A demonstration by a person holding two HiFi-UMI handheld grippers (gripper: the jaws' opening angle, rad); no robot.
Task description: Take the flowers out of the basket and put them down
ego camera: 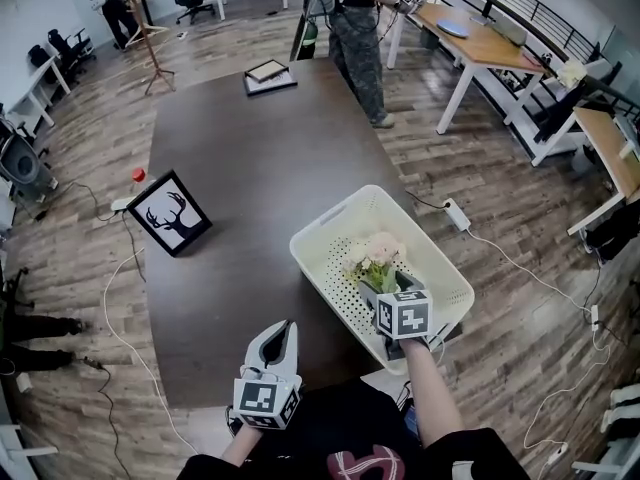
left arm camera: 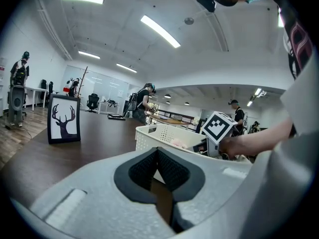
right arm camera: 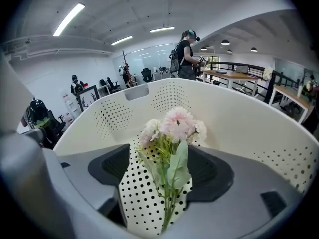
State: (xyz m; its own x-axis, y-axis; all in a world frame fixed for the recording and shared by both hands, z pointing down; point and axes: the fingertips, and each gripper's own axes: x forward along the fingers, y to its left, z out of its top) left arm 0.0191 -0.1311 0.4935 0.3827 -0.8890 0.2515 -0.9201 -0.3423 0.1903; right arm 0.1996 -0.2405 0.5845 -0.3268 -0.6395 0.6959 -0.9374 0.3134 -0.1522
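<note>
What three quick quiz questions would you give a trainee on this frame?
1. True or false: the flowers are in the basket.
2. In the head view, what stands on the table left of the basket? A mug; B deer picture; C lamp.
3. Which has its fingers apart: left gripper or right gripper?
Key: 1 true; 2 B; 3 right gripper.
</note>
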